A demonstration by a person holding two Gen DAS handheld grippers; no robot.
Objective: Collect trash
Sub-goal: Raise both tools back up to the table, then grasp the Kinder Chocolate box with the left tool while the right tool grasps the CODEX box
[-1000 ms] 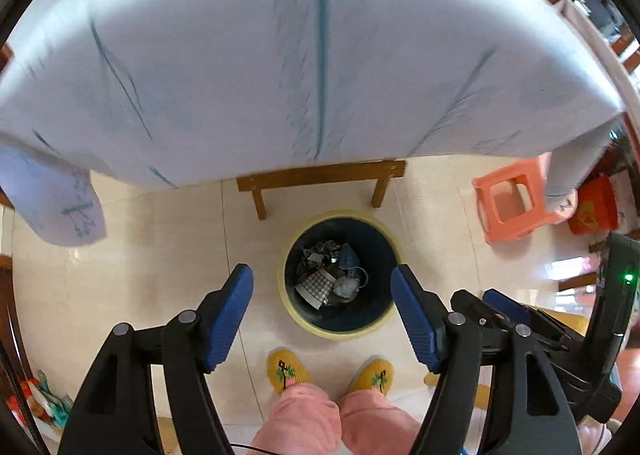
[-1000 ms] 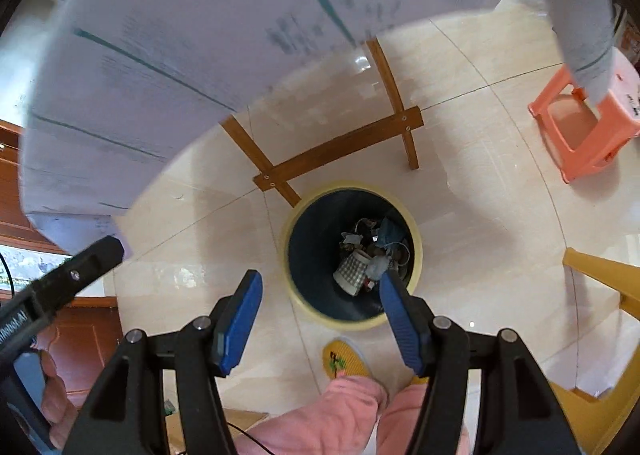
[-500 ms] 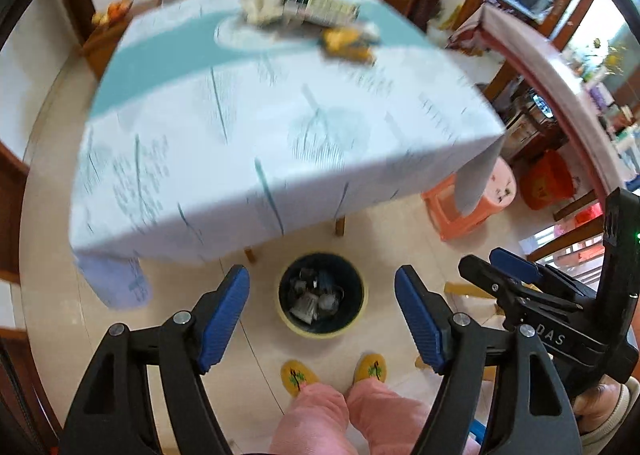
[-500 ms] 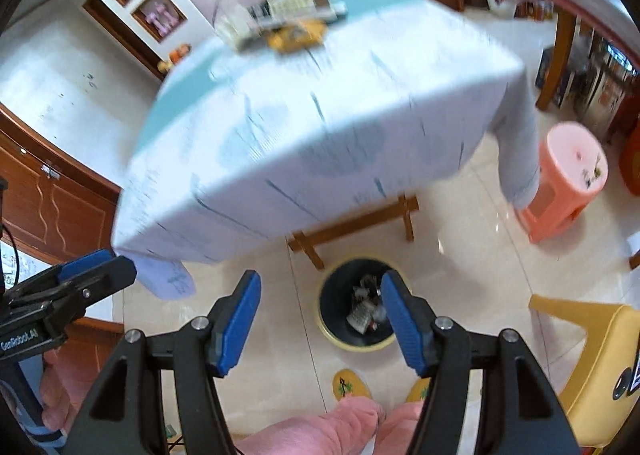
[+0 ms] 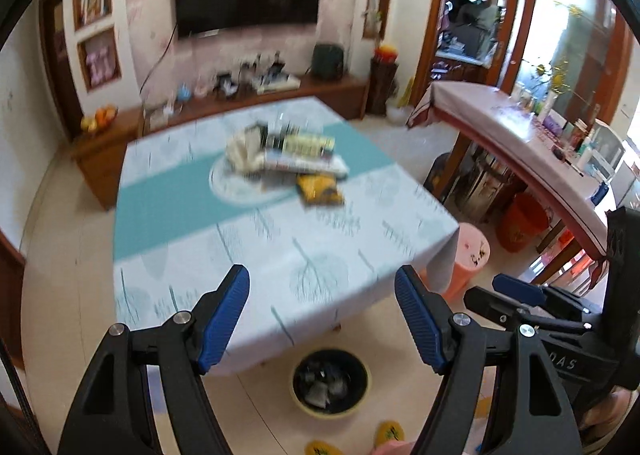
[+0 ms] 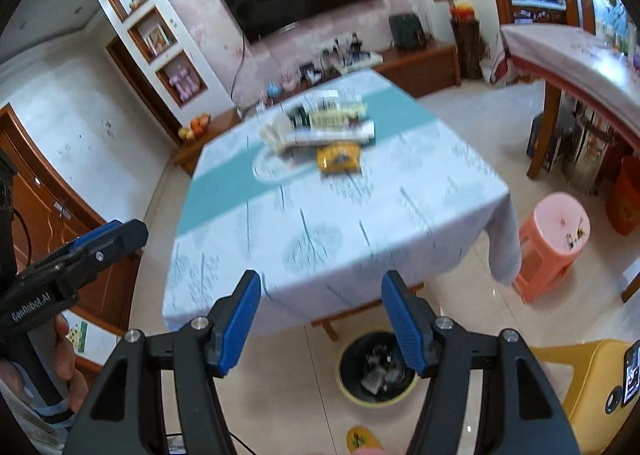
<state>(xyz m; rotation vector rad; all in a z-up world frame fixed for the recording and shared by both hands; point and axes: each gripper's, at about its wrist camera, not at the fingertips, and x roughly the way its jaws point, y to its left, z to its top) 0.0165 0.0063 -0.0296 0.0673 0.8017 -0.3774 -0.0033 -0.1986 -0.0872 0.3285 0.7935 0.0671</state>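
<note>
Both my tongs, left [image 5: 322, 319] and right [image 6: 320, 319], gape empty; the yellow packet [image 6: 339, 159] lies upper centre, slightly nearer the right.

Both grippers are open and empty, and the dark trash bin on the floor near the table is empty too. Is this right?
Not entirely. The left gripper and right gripper are open and empty, but the trash bin already holds crumpled trash, as the right wrist view shows.

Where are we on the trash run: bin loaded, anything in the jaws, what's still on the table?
Done: the trash bin on the floor already holds crumpled scraps. In hand: nothing; left gripper and right gripper are both open and empty. Left: the yellow packet and the blurred pile behind it on the table.
</note>
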